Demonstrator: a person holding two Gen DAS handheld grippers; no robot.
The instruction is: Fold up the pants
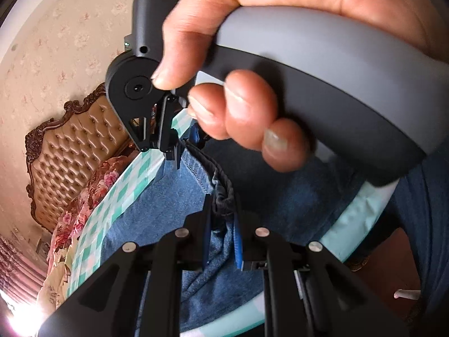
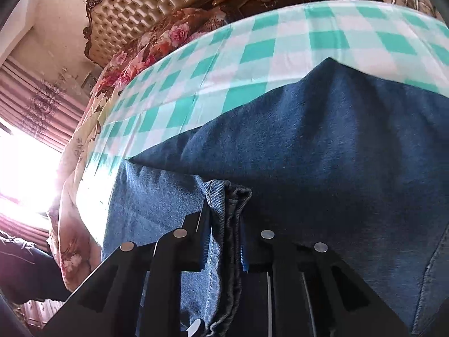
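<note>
No legible text (labels neither).

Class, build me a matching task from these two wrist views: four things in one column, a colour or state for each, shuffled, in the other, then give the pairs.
Things:
1. left tongs
2. pants
3. tablecloth
4. headboard

Descriptions:
A. green and white checks
B. tufted tan padding, carved dark frame
C. shut on a bunched denim edge
D. blue denim, lying on the checked cloth

Pairs: 1-C, 2-D, 3-A, 4-B

Both wrist views — close over checked cloth (image 2: 258, 50).
</note>
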